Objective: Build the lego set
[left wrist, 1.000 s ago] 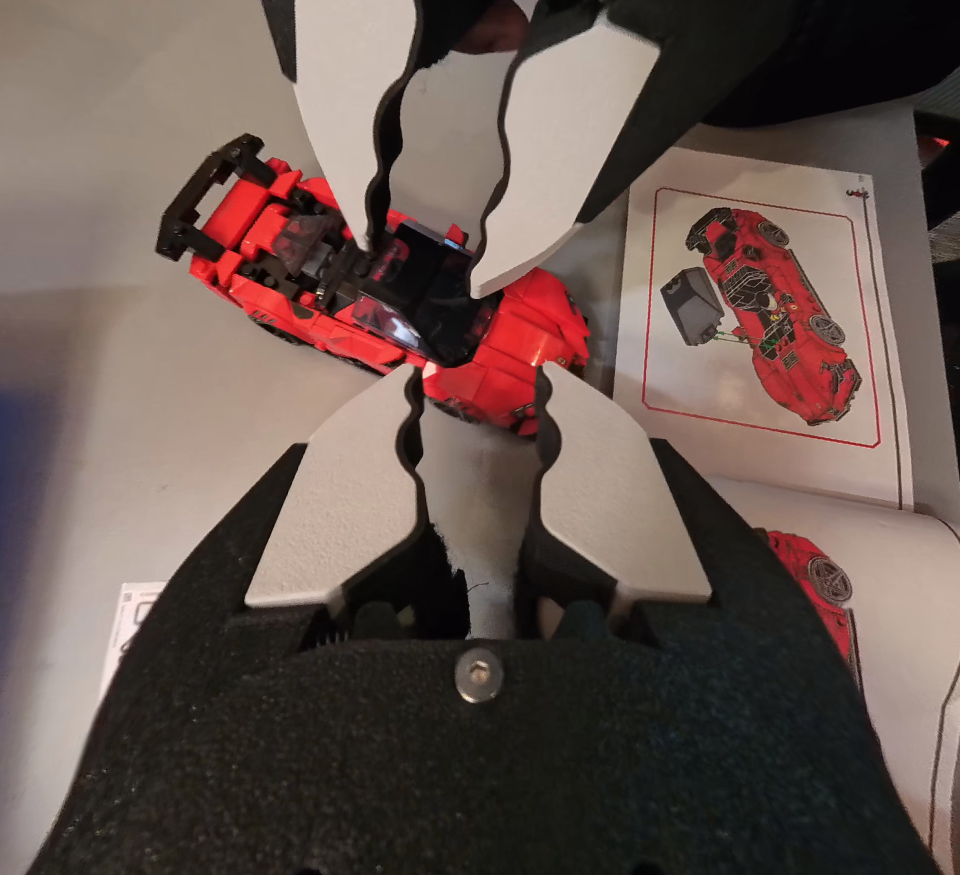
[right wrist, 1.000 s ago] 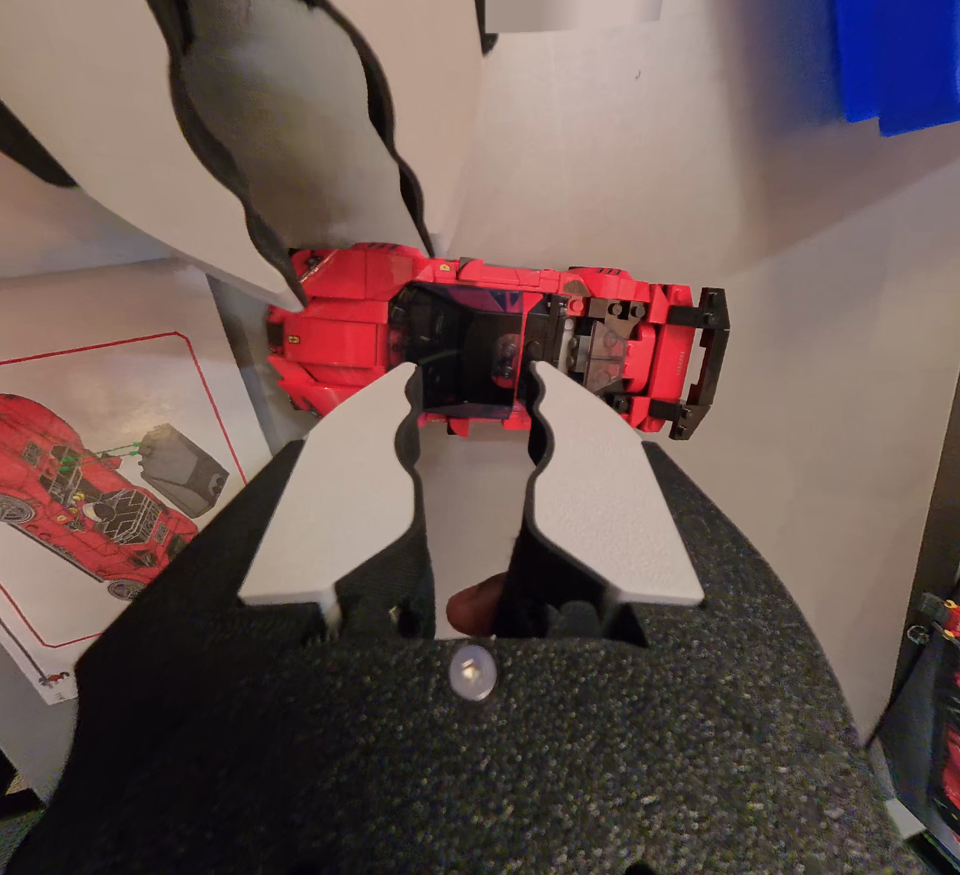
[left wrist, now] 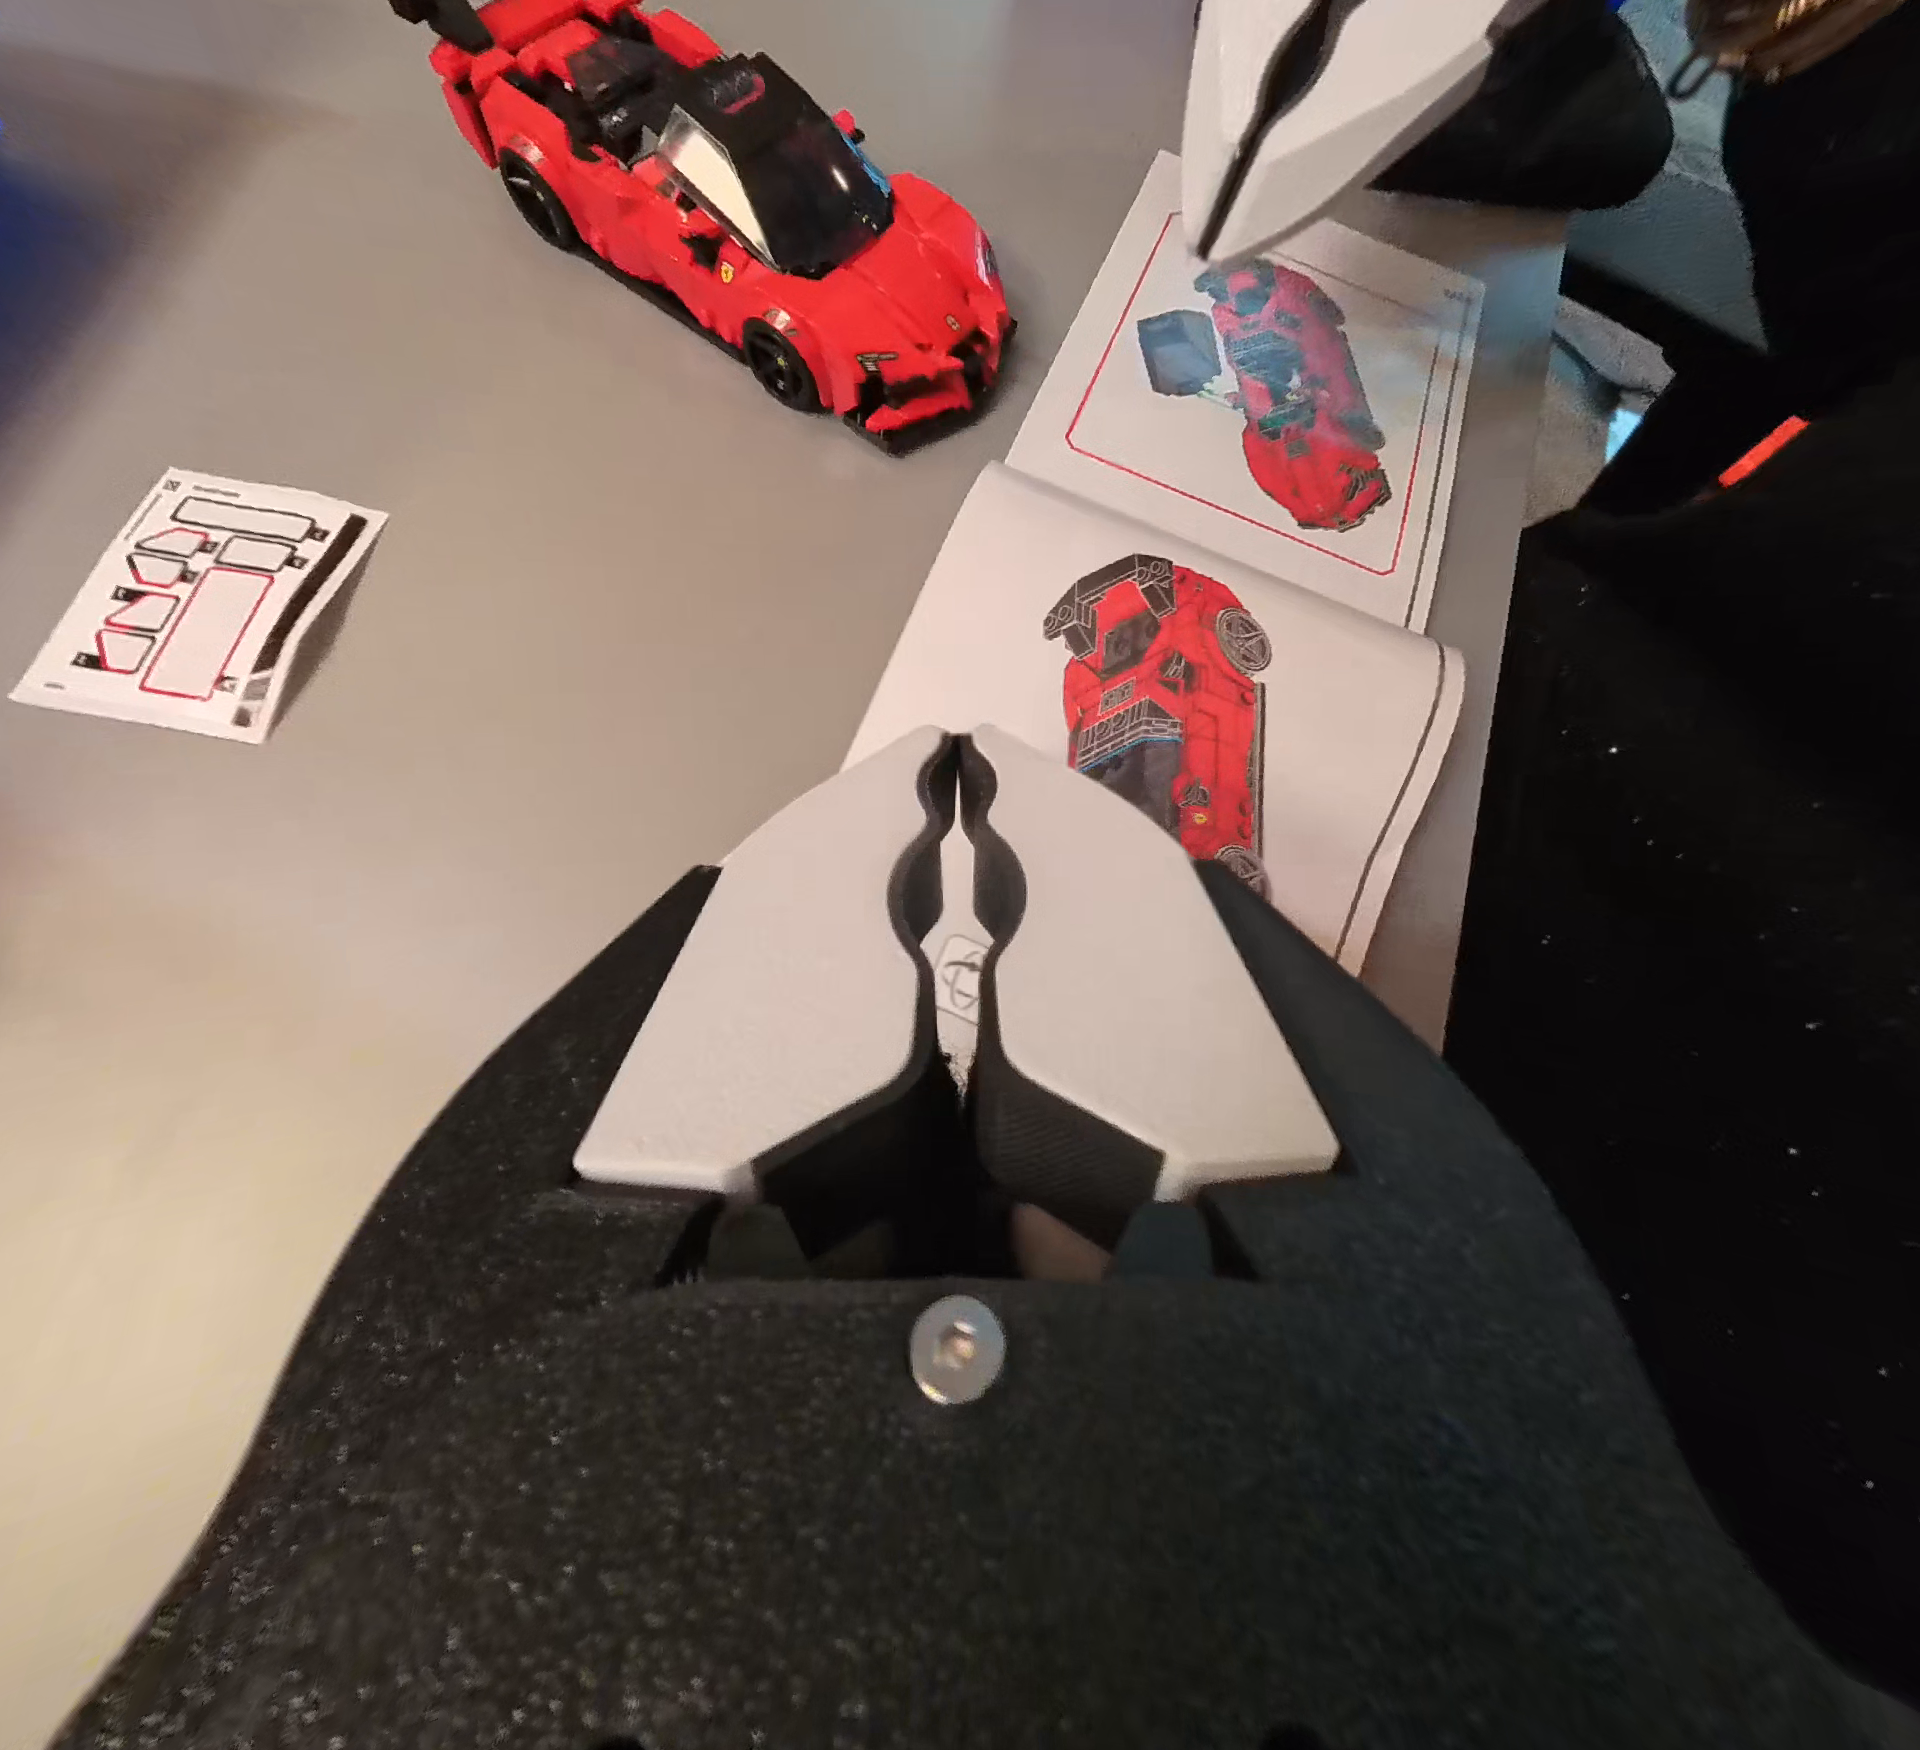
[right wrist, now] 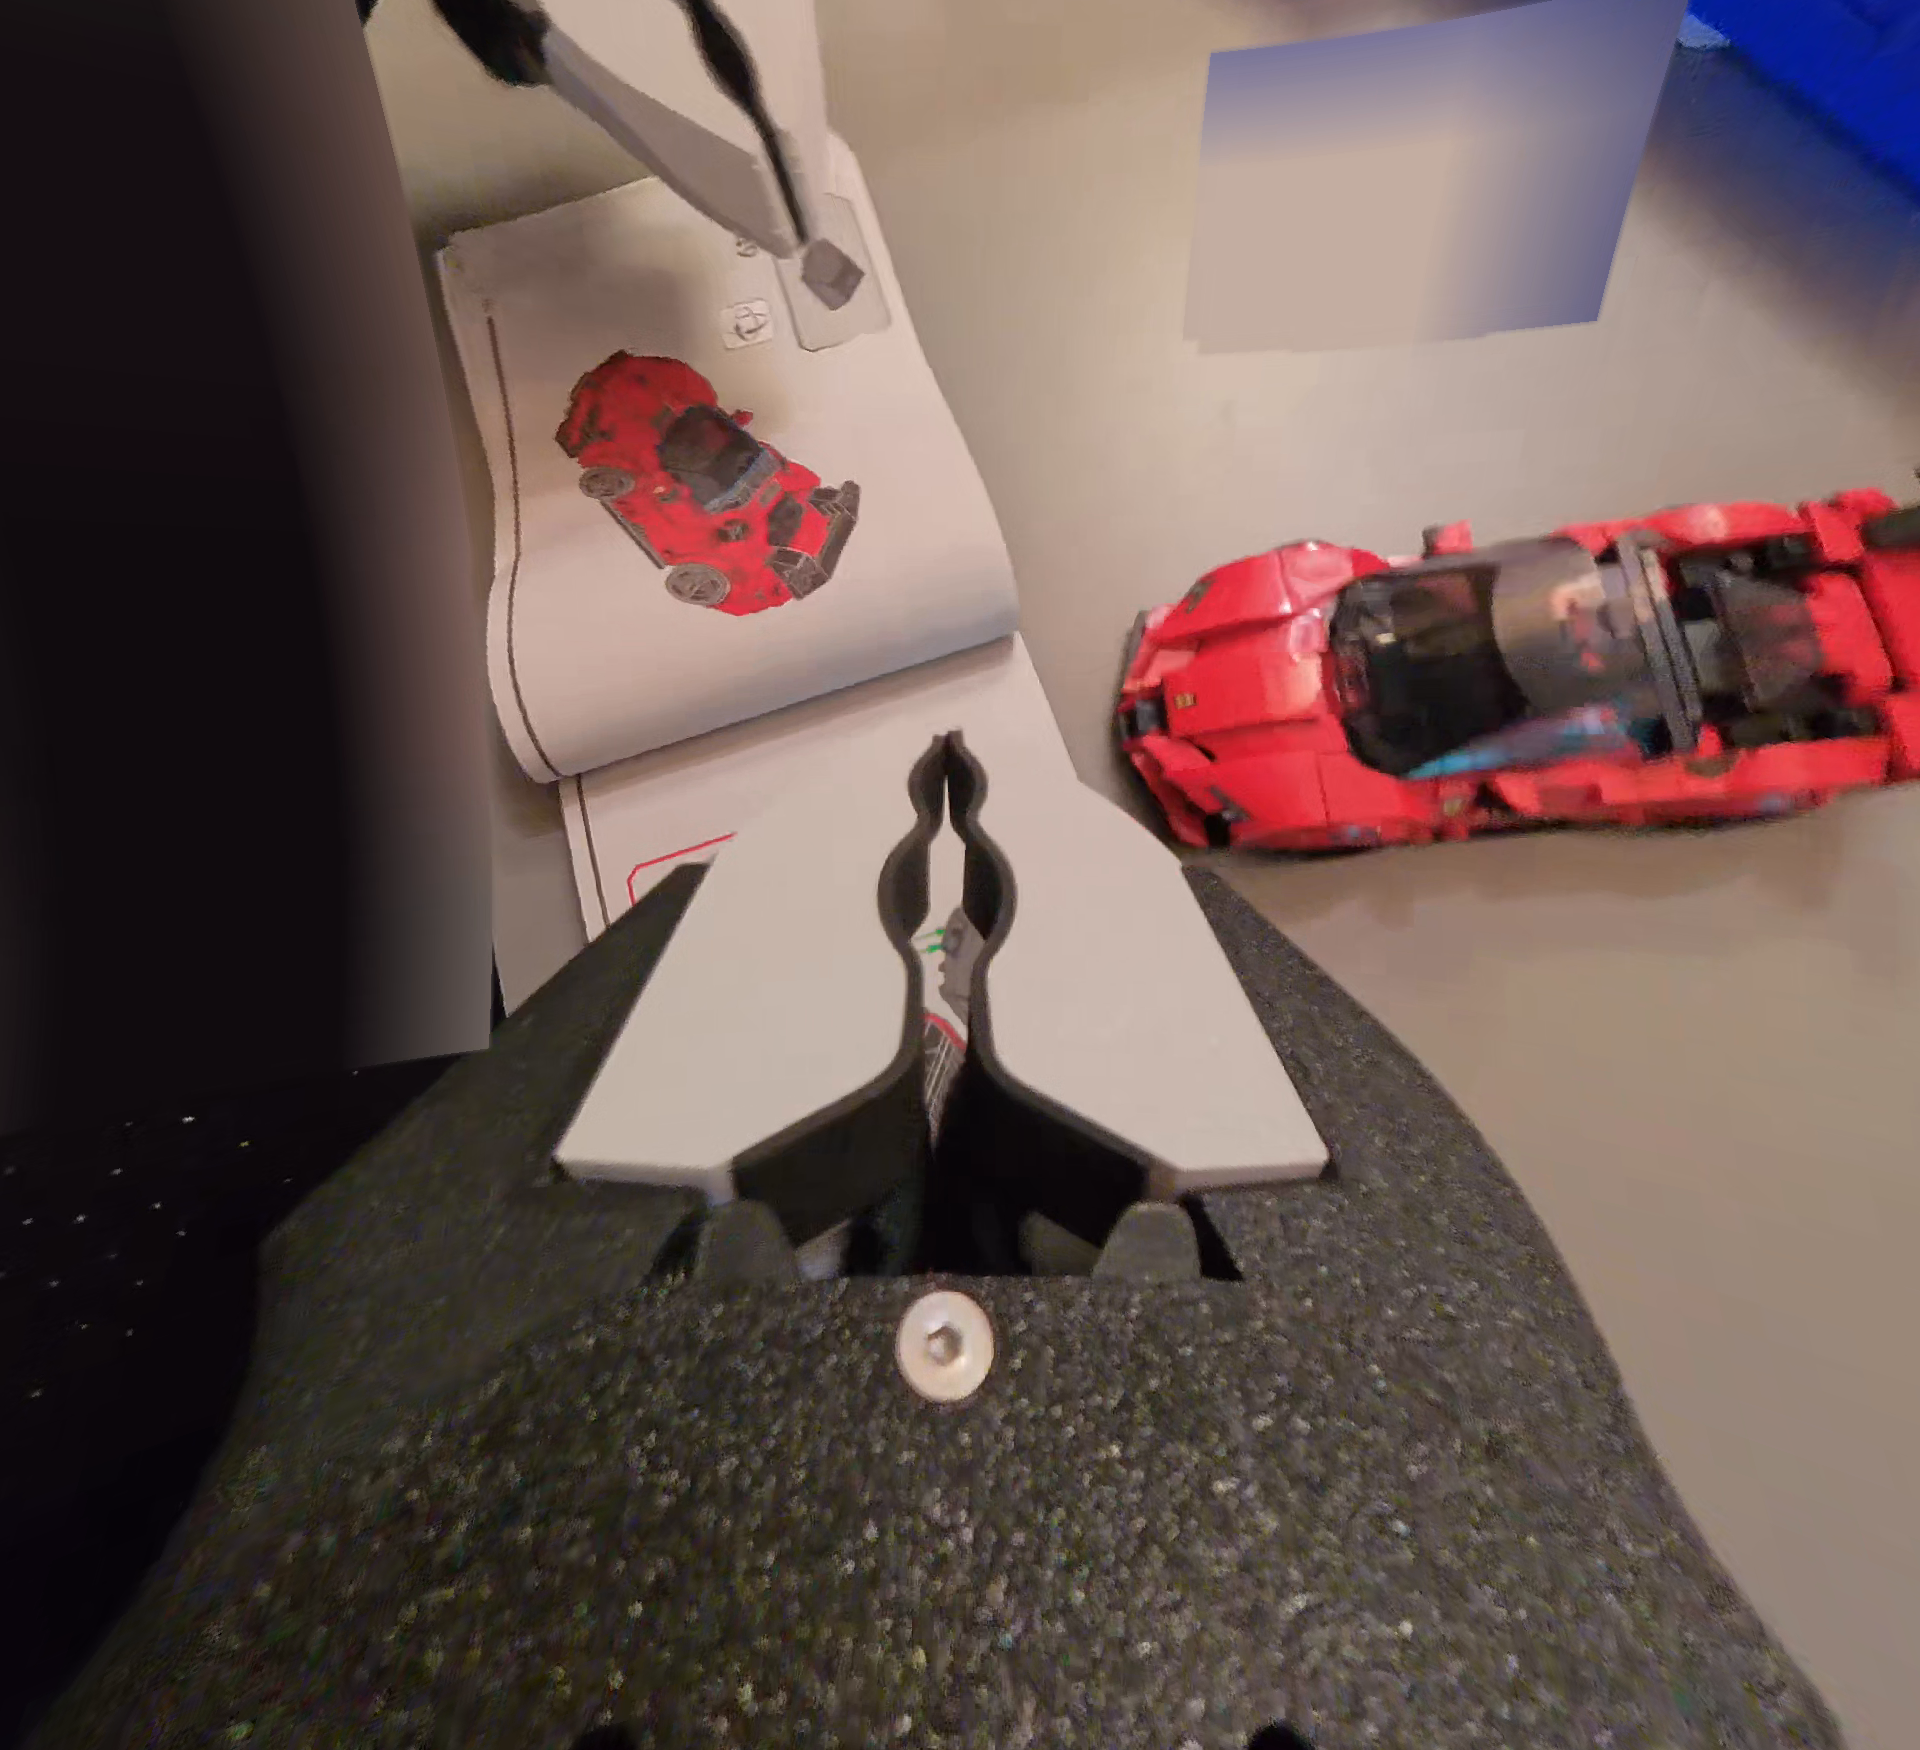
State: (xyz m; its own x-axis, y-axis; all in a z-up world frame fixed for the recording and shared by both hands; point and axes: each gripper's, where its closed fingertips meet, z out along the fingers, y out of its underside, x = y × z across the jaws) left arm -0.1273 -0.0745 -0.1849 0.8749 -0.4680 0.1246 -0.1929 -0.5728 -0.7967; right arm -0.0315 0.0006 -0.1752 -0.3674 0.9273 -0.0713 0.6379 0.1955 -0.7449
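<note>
The red car (left wrist: 717, 183) stands whole in the upper left, on the desk (left wrist: 520, 869); both grippers, left (left wrist: 958, 744) and right (right wrist: 951, 744), have jaws closed, empty, over the booklet (left wrist: 1299, 412); next likely a page check.

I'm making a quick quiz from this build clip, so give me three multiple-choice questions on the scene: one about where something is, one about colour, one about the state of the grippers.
1. Where does the sticker sheet lie?
A. under the car
B. flat on the table, apart from the car
C. on the booklet

2. What colour is the lego car mainly?
A. red with black parts
B. blue
C. white

3. How stand the left hand-held gripper and the right hand-held gripper?
A. both wide open
B. one clamps the car
C. both shut, holding nothing

Answers: B, the sheet sits alone on the grey table; A, red body, black spoiler and canopy; C, each pair of tips meets above the instruction booklet.
</note>
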